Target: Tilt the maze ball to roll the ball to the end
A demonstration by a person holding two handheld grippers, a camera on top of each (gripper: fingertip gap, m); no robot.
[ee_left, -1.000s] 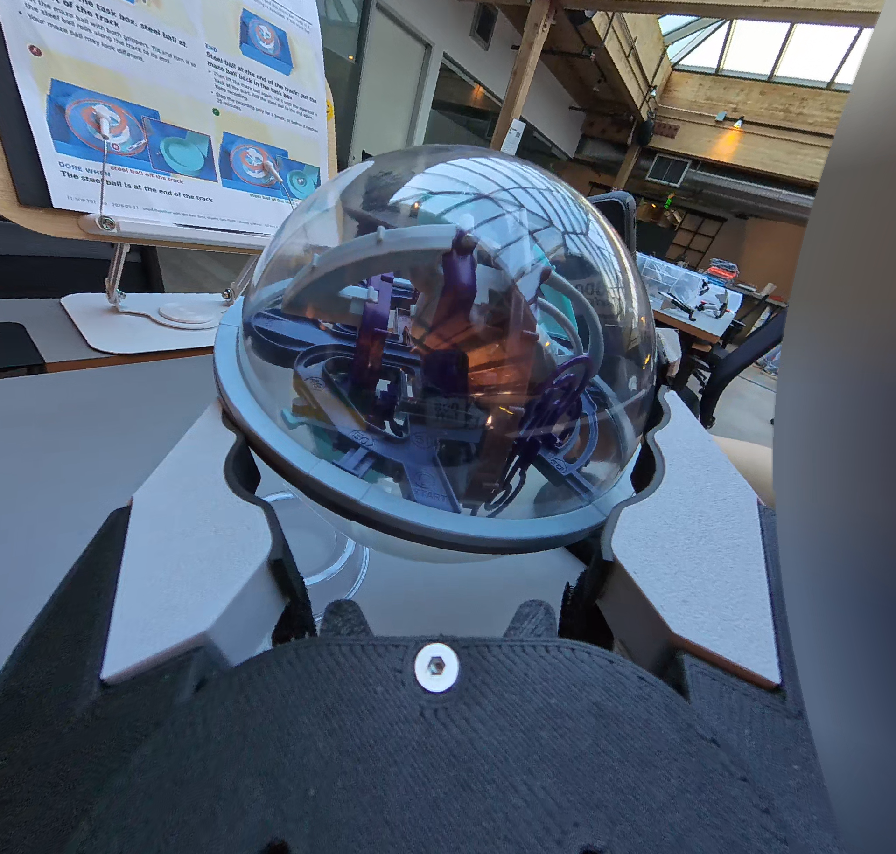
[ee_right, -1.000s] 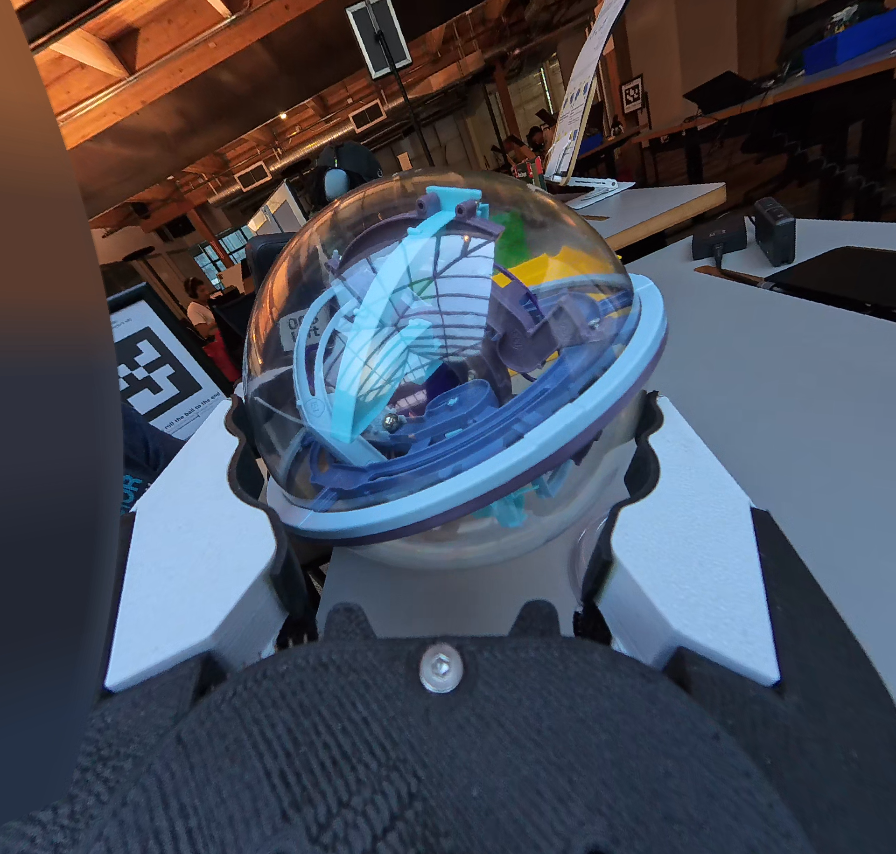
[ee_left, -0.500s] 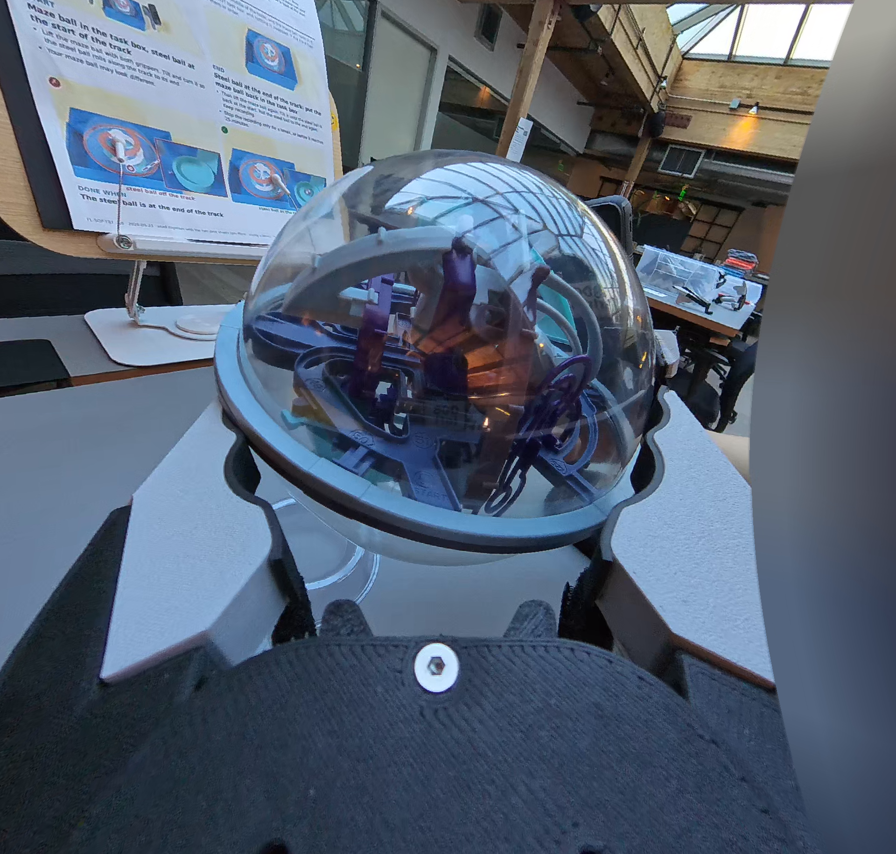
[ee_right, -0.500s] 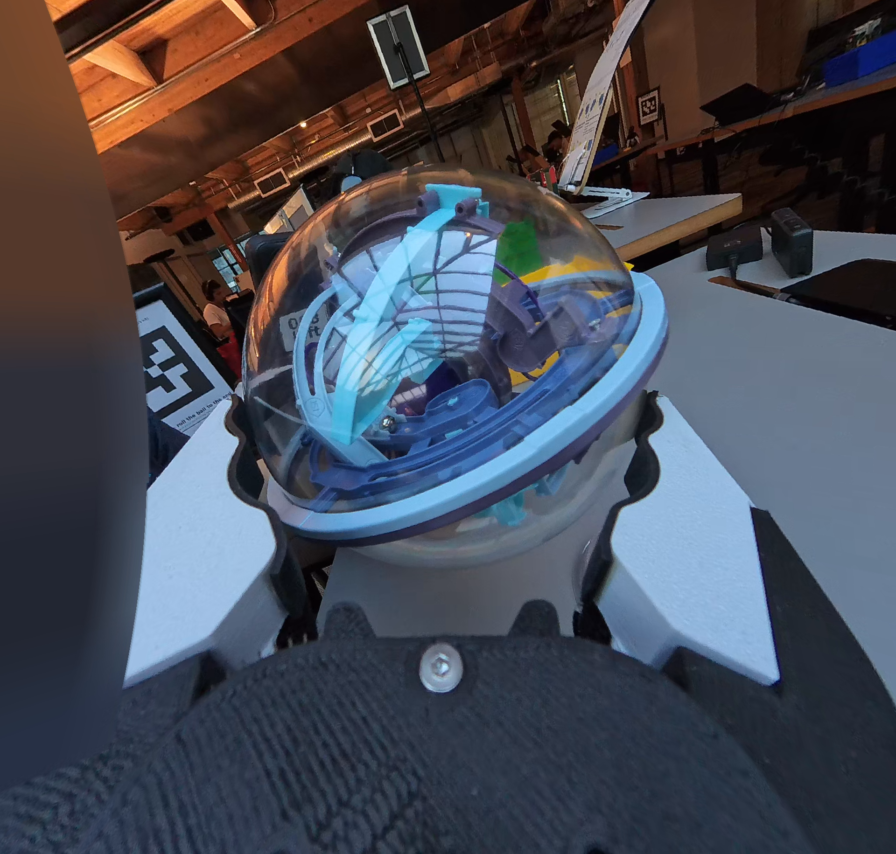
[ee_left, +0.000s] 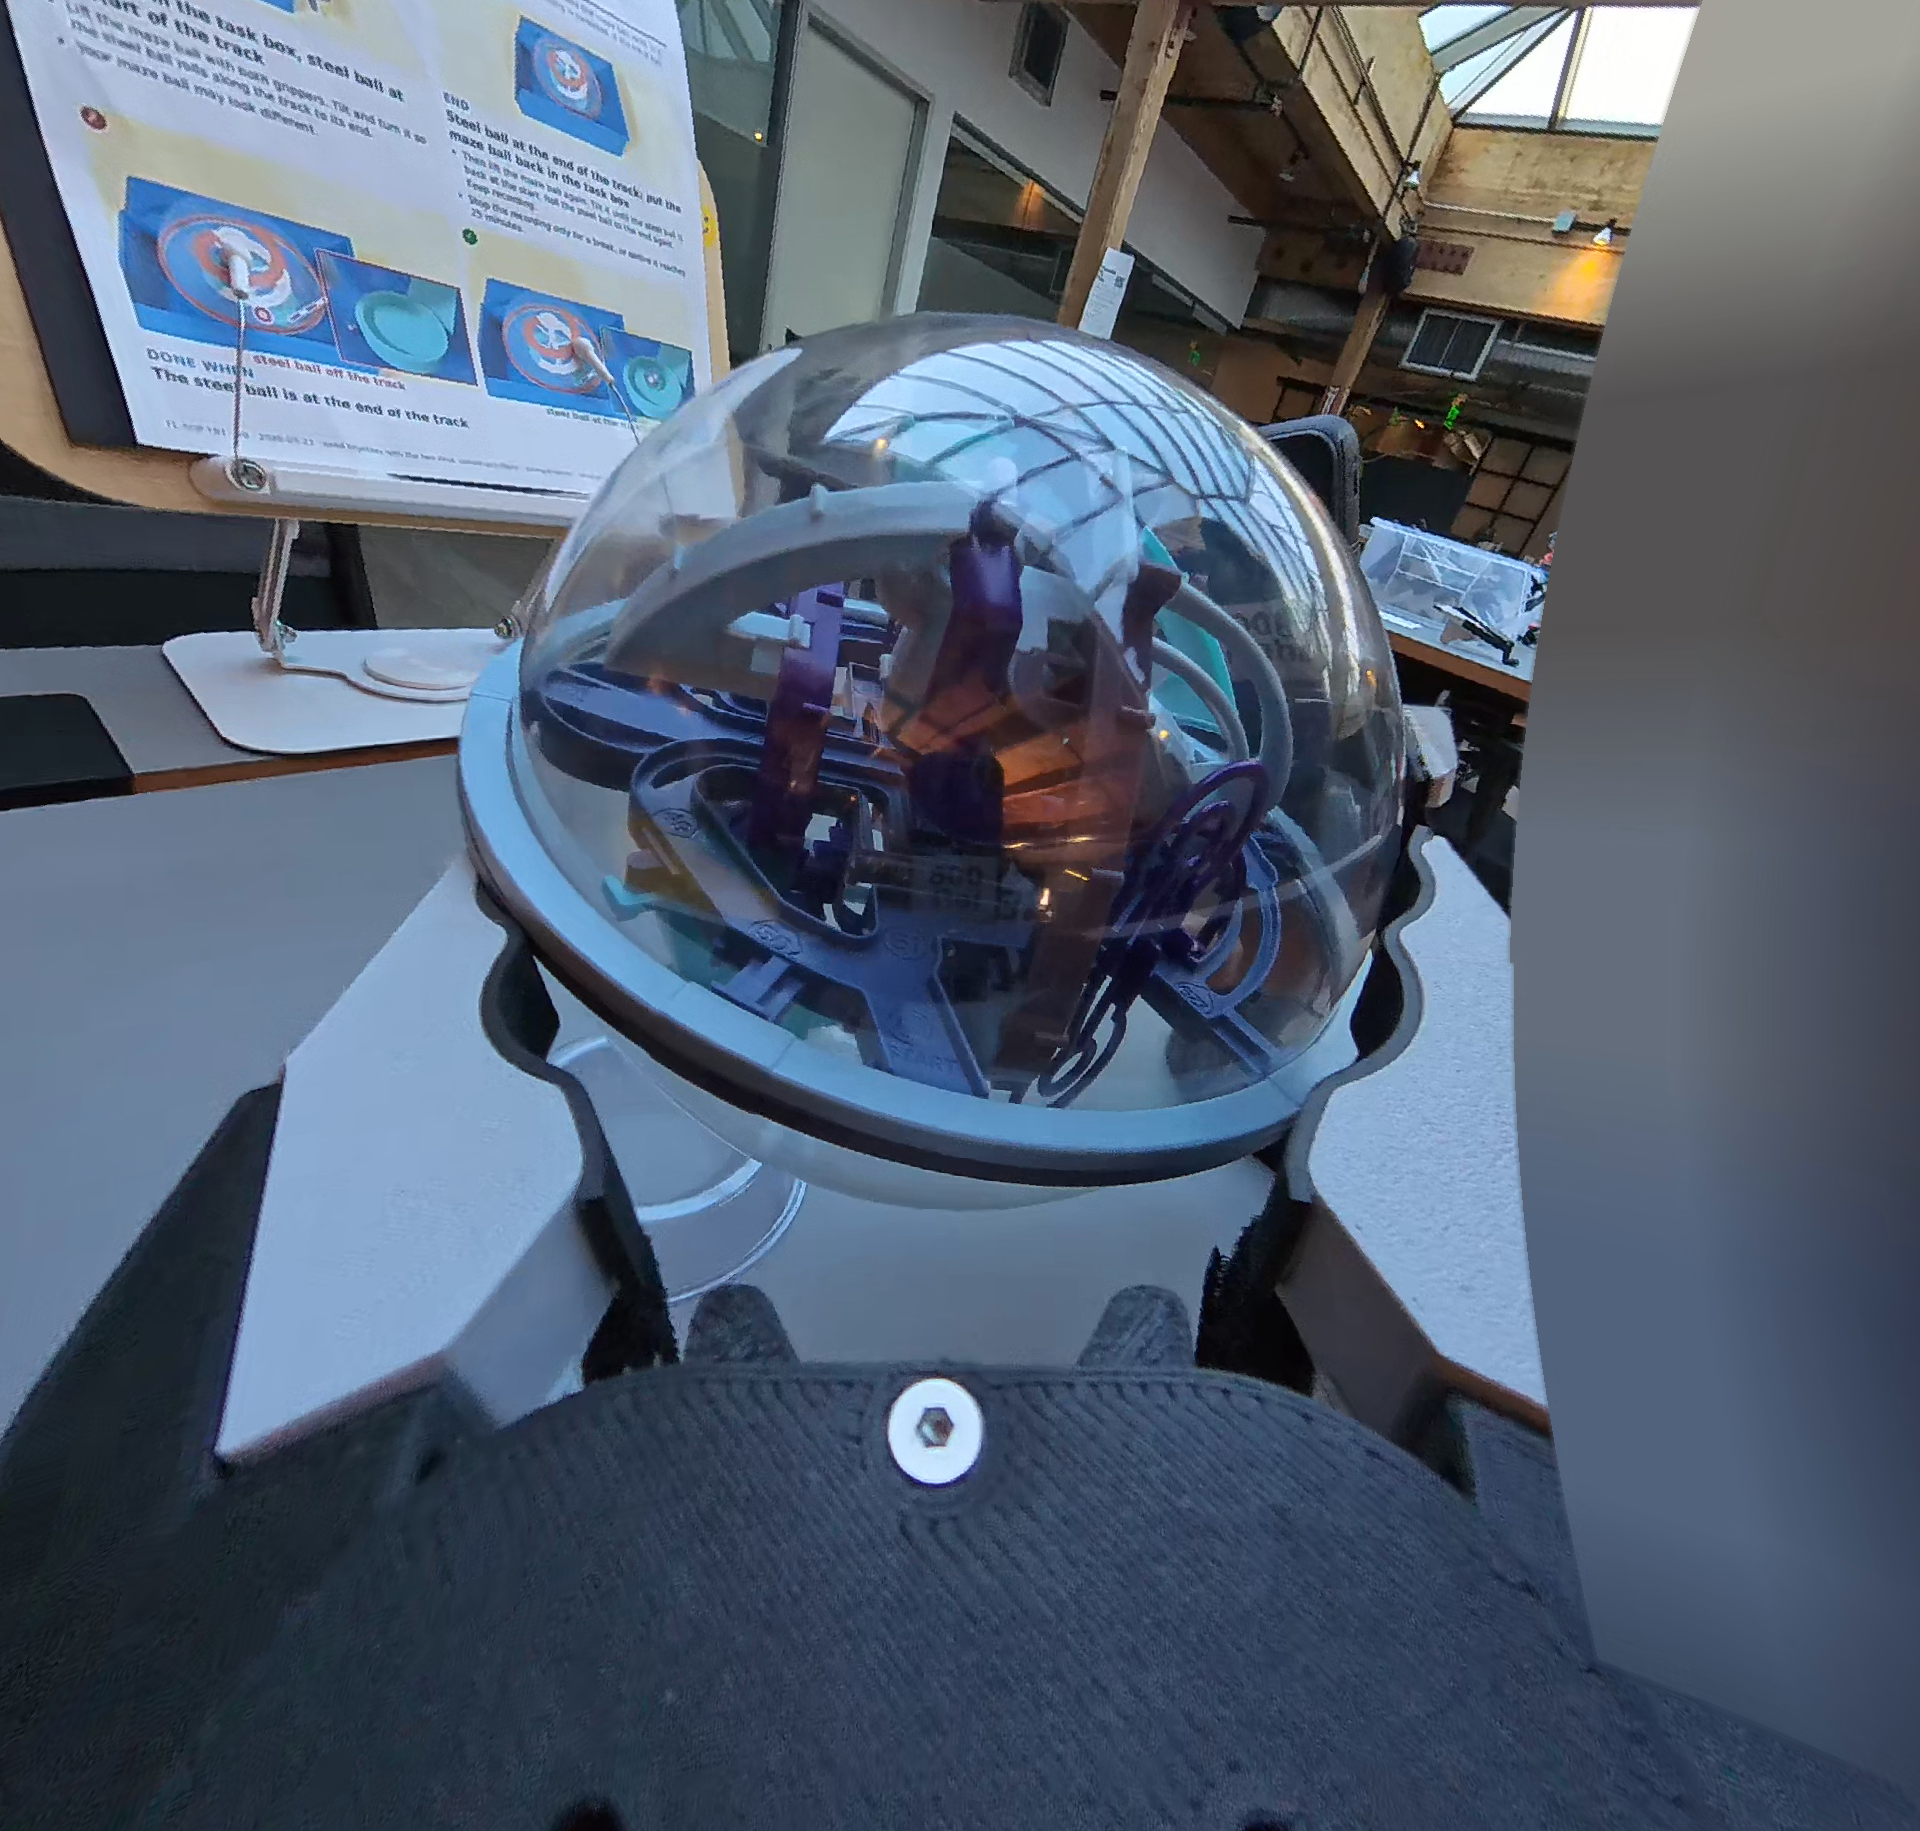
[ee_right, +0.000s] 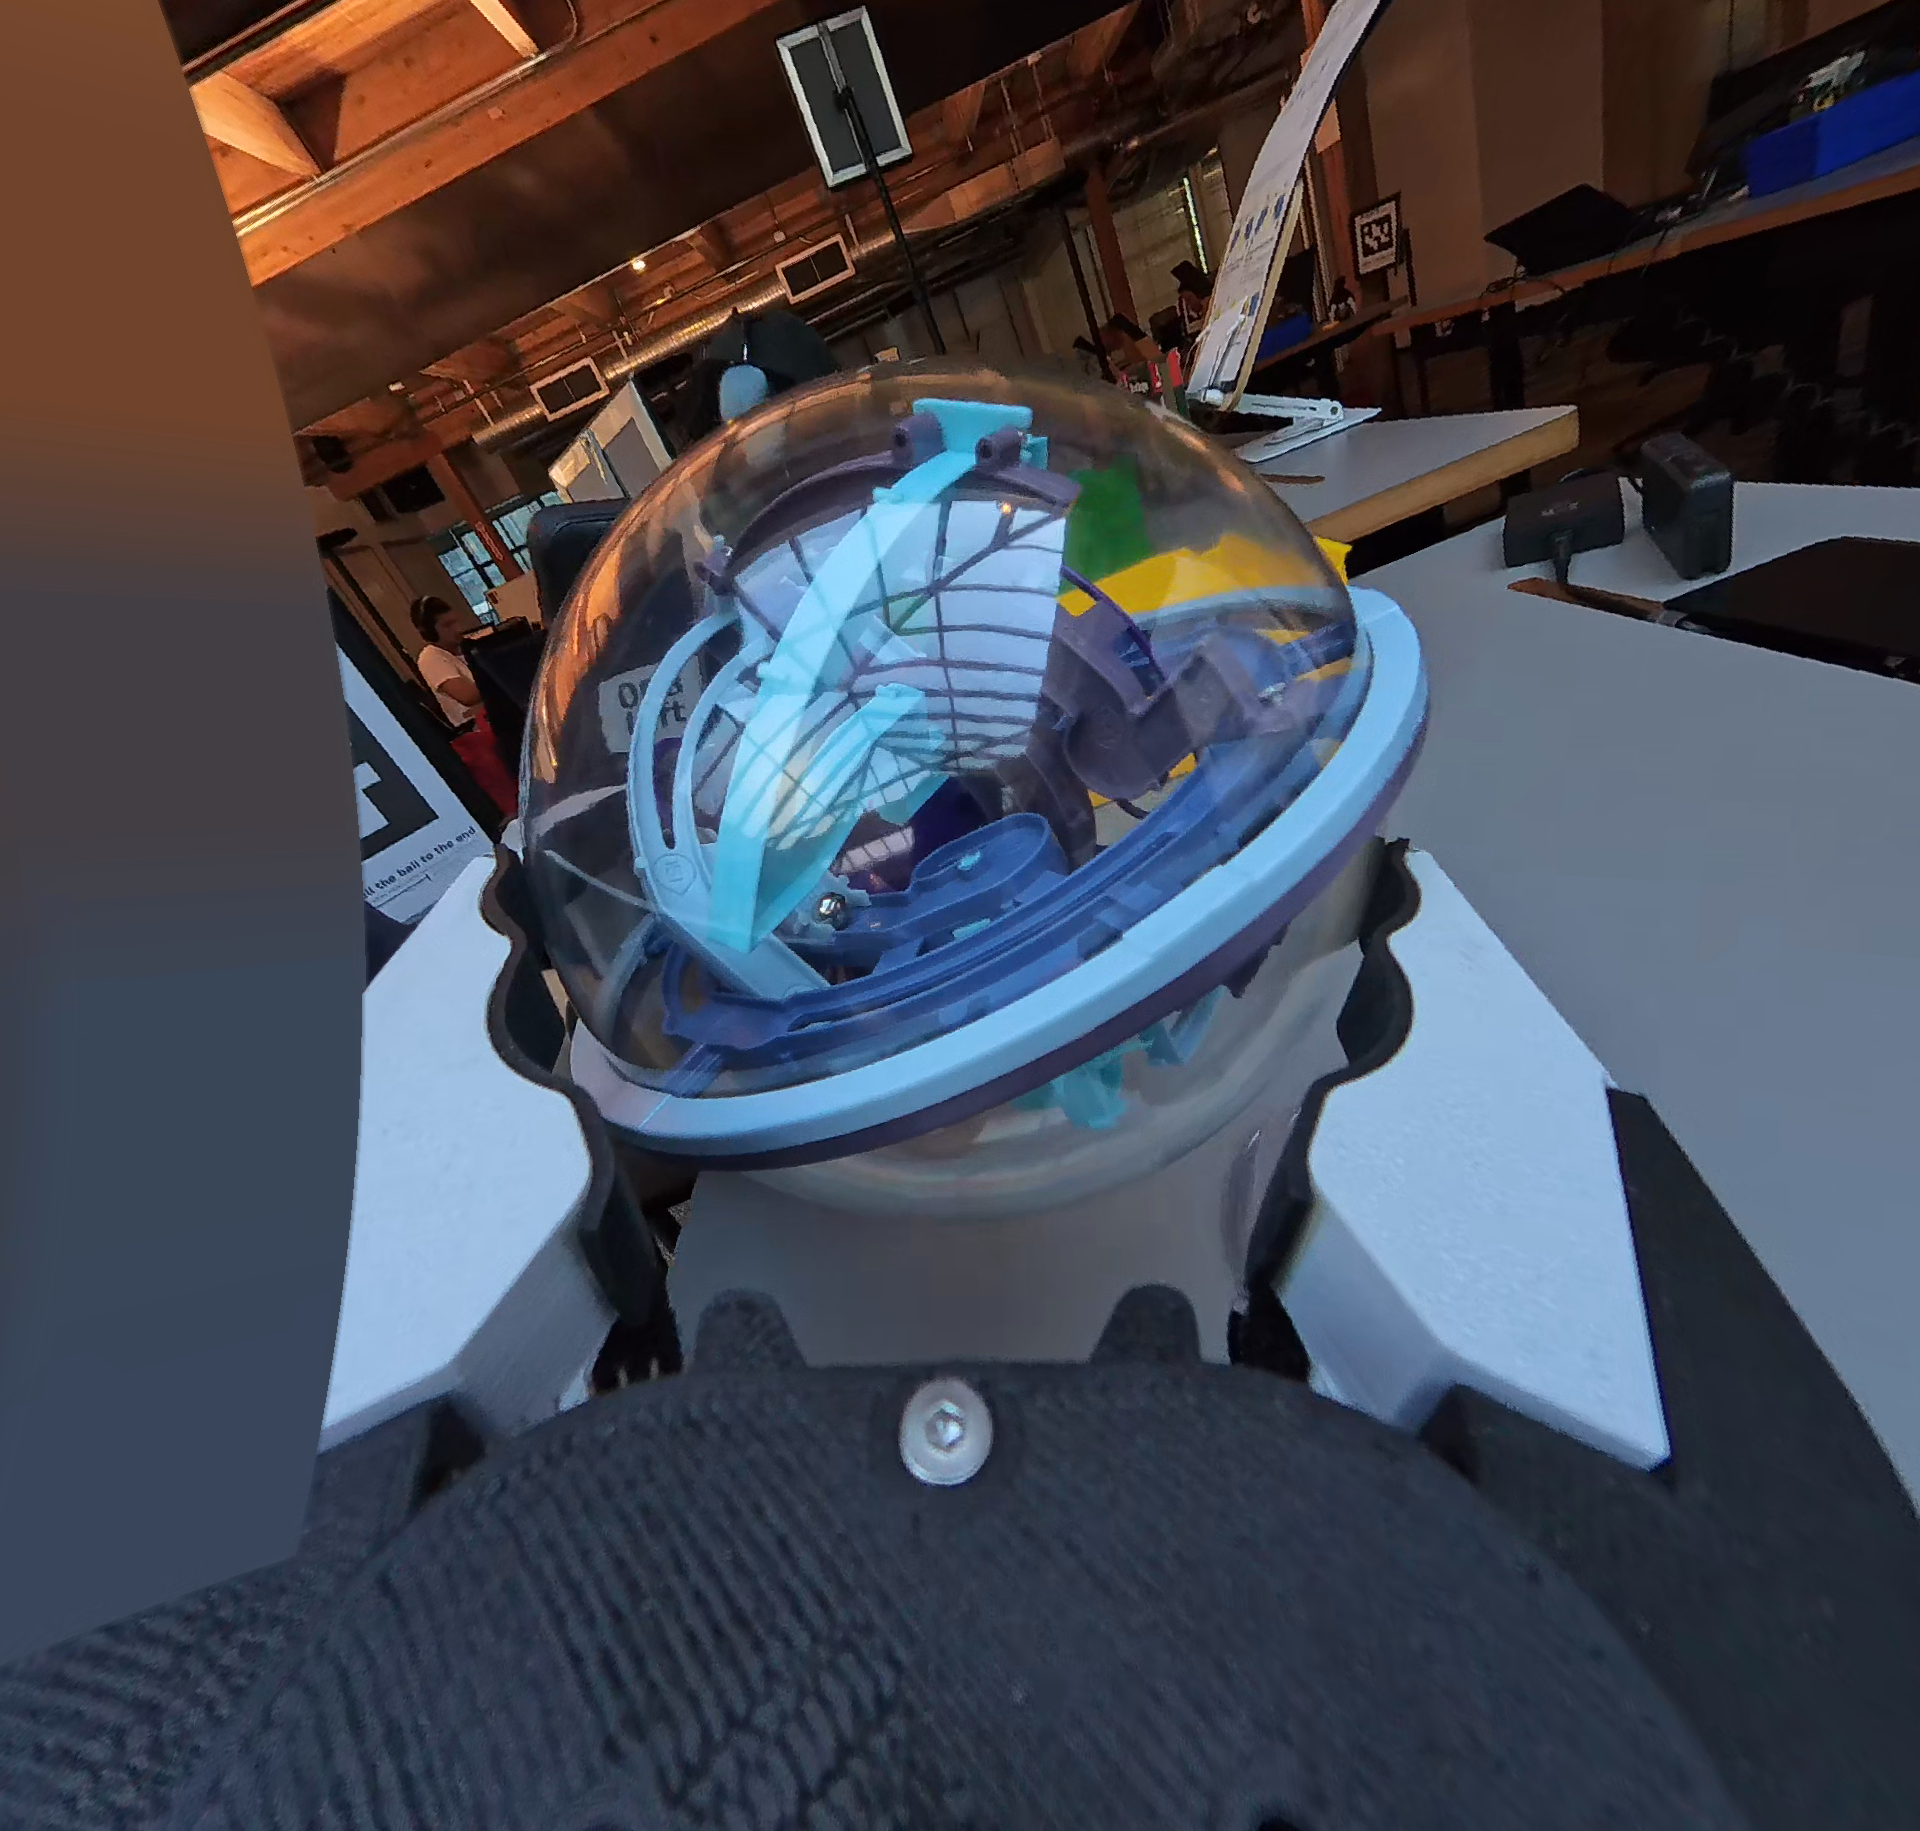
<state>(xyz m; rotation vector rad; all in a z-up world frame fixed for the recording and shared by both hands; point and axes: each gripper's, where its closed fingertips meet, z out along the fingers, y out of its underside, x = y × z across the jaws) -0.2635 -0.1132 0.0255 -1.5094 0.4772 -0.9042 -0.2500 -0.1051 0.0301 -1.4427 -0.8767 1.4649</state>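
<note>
between both tongs (ee_left: 951, 971) (ee_right: 940, 1002), maze ball (ee_left: 935, 742)

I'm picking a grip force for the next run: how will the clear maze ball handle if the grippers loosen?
The maze ball looks rigid; its smooth, glossy dome is probably slippery. Being round, it would likely roll if released. The left gripper and right gripper cradle it below the rim, which probably helps.

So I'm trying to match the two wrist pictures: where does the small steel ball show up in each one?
Left wrist view: not visible; the purple tracks inside the maze ball hide it or it is too small to tell.
Right wrist view: the steel ball sits left of centre, low in the dome, at the foot of the light-blue ramp.
Shared landmark: the pale equator ring.
</note>
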